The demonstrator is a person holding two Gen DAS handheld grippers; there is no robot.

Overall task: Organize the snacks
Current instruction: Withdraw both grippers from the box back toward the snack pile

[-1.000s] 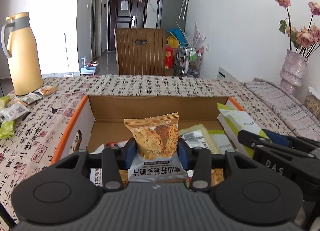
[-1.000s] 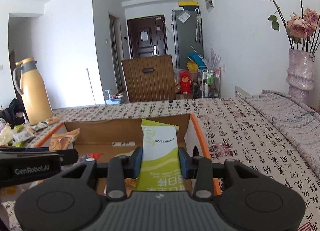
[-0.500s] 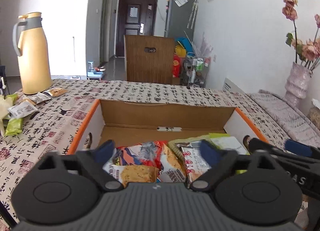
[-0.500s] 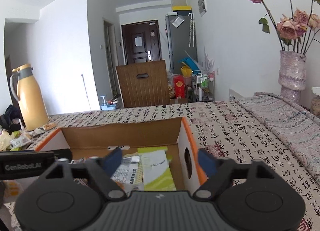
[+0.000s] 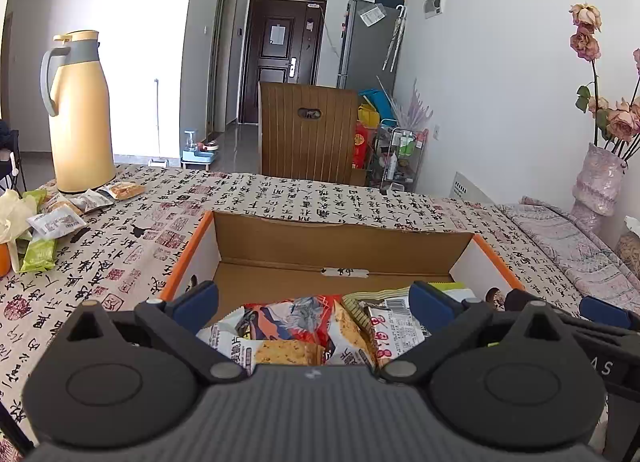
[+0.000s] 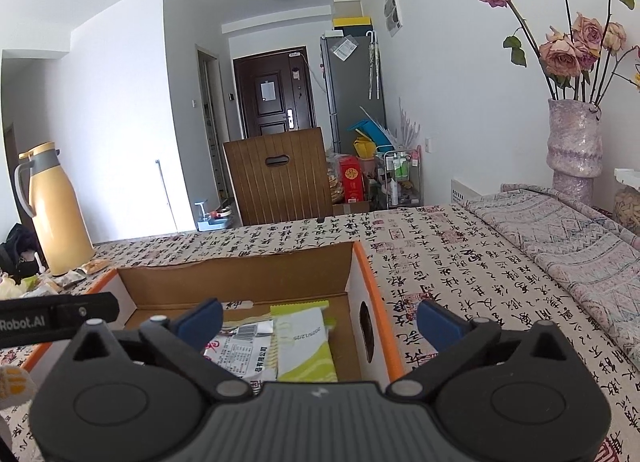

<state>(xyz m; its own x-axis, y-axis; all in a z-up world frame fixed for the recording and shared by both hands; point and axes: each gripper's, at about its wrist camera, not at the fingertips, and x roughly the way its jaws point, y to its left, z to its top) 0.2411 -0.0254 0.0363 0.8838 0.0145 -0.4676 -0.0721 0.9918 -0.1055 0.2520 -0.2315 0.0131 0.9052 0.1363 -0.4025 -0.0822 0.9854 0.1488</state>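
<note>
1. Left gripper [image 5: 314,300]: fingers spread wide and clamped on nothing, poised over the near end of the cardboard box [image 5: 344,236]. Snack packets [image 5: 316,326] lie loose on the box floor directly below and between the fingers.
2. Right gripper [image 6: 318,320]: jaws opening, nothing held; the green packet [image 6: 306,346] lies flat in the box between them, its long axis running away from the camera, along the box's right wall.
3. Remaining snacks [image 5: 60,214]: a scatter on the patterned tablecloth [image 5: 280,198], far left, beside the yellow thermos jug [image 5: 80,118], well apart from the box.
4. Governing relation: the unsorted pile lies left of both grippers; the left one is judged nearer, so the next pick probably falls to it.
</note>
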